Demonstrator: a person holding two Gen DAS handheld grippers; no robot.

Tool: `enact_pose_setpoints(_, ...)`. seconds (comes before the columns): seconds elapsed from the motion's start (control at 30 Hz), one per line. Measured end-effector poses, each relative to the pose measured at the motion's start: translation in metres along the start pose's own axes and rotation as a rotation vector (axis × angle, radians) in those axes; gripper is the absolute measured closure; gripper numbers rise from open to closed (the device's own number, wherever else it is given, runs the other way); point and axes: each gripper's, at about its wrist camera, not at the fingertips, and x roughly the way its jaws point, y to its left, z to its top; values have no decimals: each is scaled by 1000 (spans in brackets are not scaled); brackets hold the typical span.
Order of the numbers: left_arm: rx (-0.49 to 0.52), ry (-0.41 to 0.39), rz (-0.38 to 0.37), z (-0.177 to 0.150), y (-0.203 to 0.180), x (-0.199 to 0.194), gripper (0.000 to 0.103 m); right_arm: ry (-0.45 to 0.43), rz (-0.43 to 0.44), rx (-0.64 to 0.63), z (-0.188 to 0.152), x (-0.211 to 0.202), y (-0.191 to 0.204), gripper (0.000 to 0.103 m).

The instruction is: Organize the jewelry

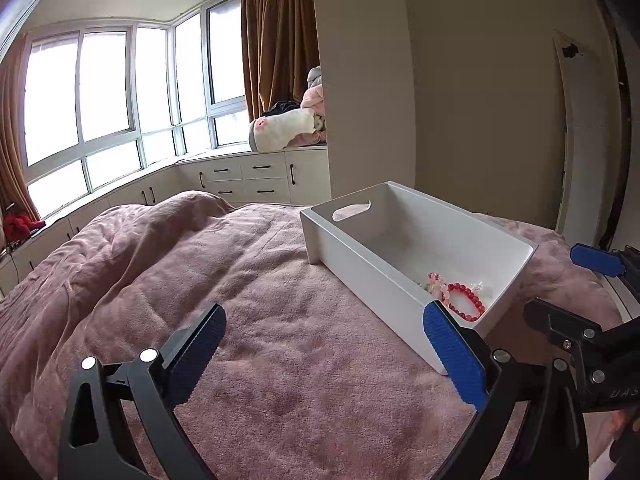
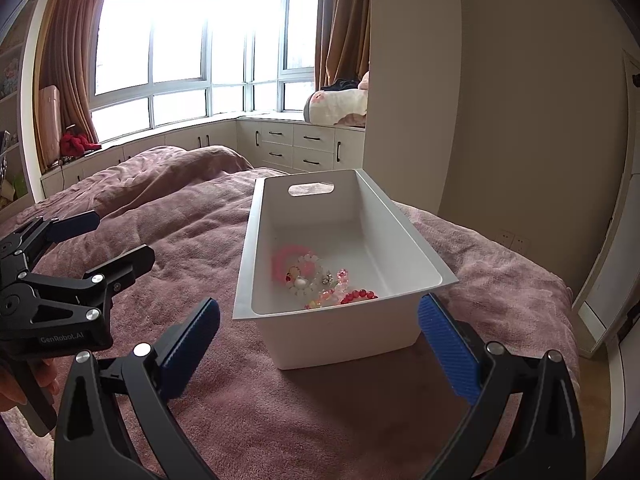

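A white rectangular bin (image 2: 340, 326) with a cut-out handle stands on the pink blanket; it also shows in the left wrist view (image 1: 360, 276). Inside lie several pieces of jewelry: a red bead bracelet (image 1: 466, 300) (image 2: 358, 296), a pink ring-shaped piece (image 2: 286, 260), and clear and pink bead pieces (image 2: 308, 280). My left gripper (image 1: 324, 354) is open and empty over the blanket, left of the bin. My right gripper (image 2: 320, 344) is open and empty, just in front of the bin's near end. Each gripper shows in the other's view, the right gripper (image 1: 592, 280) at the edge and the left gripper (image 2: 104, 240) beside the bin.
The pink blanket (image 1: 240, 280) covers the bed and is rumpled toward the far side. White cabinets (image 2: 296, 146) and a bay window run behind the bed. A beige wall and a door (image 1: 580, 140) stand to the right.
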Motion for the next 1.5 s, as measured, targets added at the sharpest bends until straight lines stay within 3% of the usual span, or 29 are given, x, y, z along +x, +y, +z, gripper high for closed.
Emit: enact_pose_setpoints(1.5, 7, 5, -17, 1, 0, 3, 3, 11, 5, 18, 0, 2, -4, 5)
